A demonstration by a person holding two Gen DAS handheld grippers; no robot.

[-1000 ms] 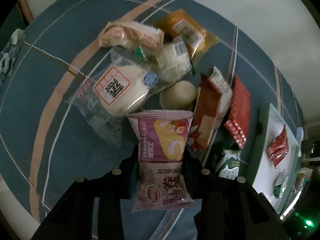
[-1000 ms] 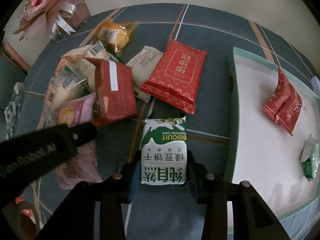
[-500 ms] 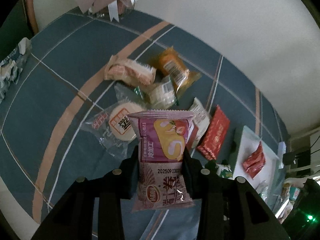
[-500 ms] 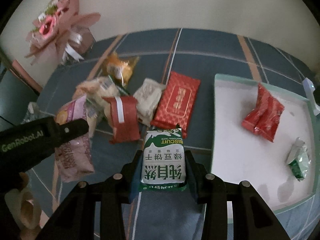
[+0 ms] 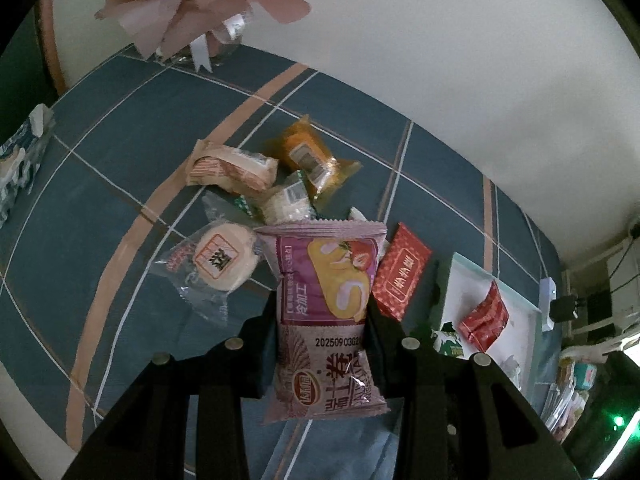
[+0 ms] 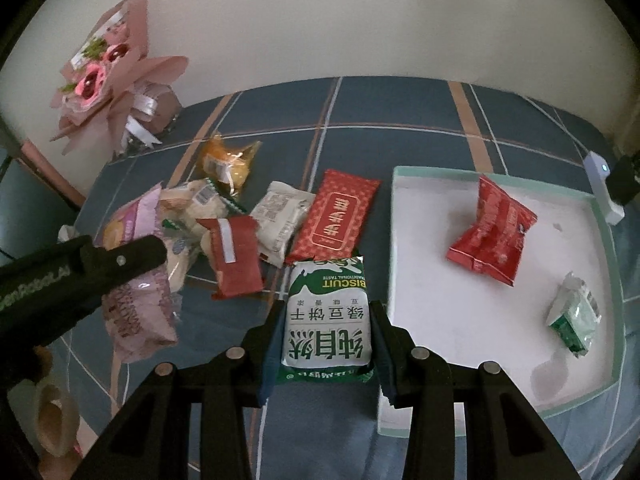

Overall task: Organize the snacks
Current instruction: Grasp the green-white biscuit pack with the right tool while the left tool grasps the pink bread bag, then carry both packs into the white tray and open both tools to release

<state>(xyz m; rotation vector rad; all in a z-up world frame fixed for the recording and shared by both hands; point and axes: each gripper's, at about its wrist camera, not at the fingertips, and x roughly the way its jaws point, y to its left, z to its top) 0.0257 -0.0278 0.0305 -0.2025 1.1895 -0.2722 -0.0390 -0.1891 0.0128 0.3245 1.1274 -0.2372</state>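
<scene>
- Done so far: my white shallow tray with a pale green rim (image 6: 394,240) holds just two items, a crumpled red foil packet (image 6: 494,230) and a small green-and-white wrapper (image 6: 576,314); that is all that looks sorted.
- In hand: my left gripper (image 5: 322,316) is clamped on a purple swiss-roll snack bag (image 5: 326,304); my right gripper (image 6: 326,320) is clamped on a green-and-white biscuit pack (image 6: 326,316), held clear of the cloth just beside the tray's near rim.
- Left, I judge: both packs need placing (the tray seems the target); a pile of wrapped snacks (image 6: 240,224) lies on the blue checked tablecloth (image 6: 400,120), among them a flat red pouch (image 6: 340,216) and an orange cake packet (image 5: 310,156).
</scene>
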